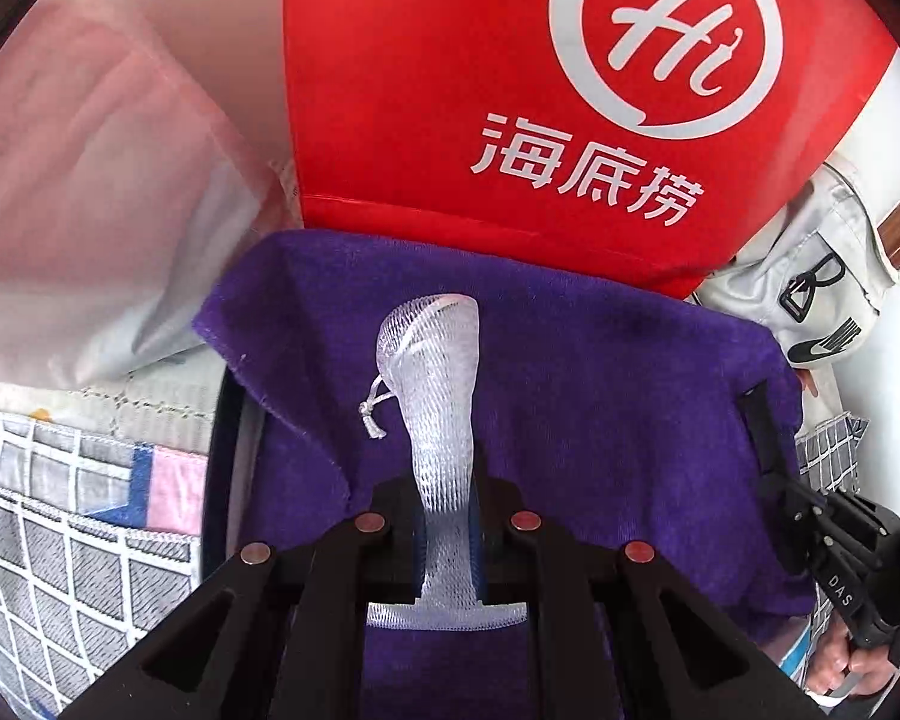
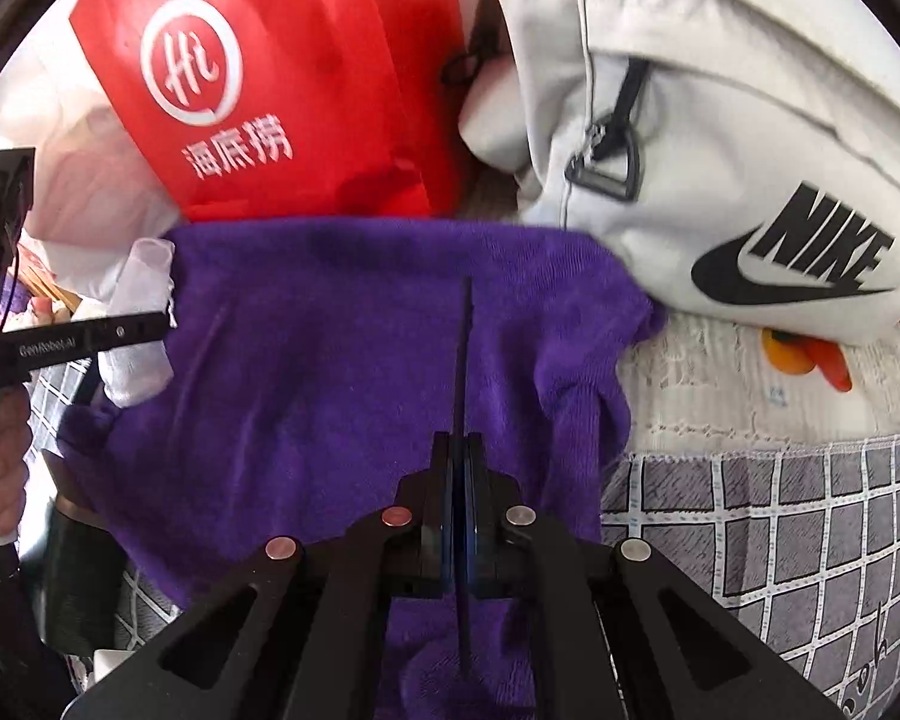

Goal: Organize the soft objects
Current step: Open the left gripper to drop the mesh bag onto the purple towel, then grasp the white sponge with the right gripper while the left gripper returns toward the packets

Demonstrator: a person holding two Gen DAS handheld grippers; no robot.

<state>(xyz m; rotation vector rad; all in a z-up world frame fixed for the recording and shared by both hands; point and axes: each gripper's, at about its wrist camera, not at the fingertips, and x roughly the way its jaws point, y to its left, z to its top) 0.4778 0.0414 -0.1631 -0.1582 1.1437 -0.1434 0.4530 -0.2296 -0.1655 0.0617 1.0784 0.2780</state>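
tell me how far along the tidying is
Nothing looks put away yet. In hand: the left gripper is shut on a white mesh pouch over the purple towel, which looks held up between both grippers; the right gripper is shut. Left: the towel, red bag and grey Nike bag still lie loose.

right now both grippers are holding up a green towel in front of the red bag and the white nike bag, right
Not quite: the towel is purple, not green, as the right wrist view shows. The left gripper and right gripper do hold it before the red bag and white Nike bag.
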